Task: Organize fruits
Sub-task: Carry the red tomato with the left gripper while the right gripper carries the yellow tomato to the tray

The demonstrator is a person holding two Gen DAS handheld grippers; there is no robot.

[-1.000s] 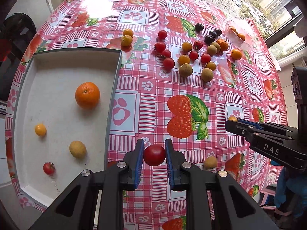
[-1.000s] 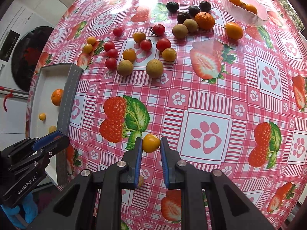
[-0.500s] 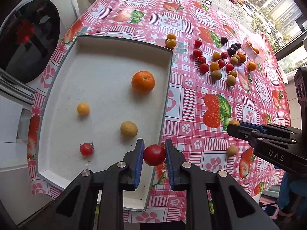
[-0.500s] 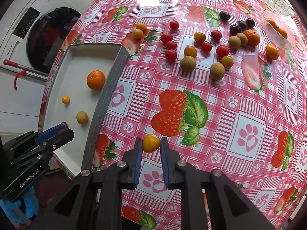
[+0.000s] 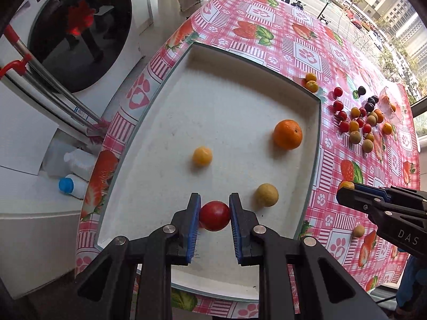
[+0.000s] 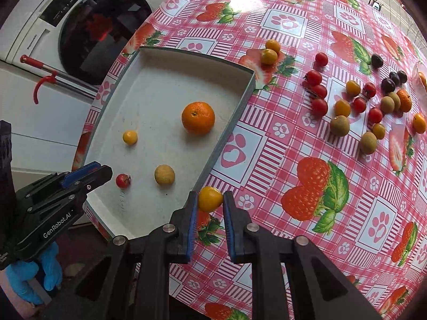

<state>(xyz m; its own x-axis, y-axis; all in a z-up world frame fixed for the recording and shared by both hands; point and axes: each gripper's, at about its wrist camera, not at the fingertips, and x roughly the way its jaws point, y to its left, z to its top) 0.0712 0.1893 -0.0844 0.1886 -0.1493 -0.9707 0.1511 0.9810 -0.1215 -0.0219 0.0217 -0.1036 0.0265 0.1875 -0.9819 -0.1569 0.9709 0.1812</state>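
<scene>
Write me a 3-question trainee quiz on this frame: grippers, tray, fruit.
1. True or false: the left gripper is shut on a red tomato.
2. Which fruit does the right gripper hold? A) a dark plum B) a small yellow-orange fruit C) the big orange
3. Fill in: counting only fruit that lies in the white tray, not the held ones, the right wrist view shows ____ pieces.

Key
1. True; the tomato sits between the blue pads, above the tray.
2. B; the big orange lies in the tray.
3. Four: the big orange, a small yellow fruit, a tan round fruit and a small red tomato.
</scene>
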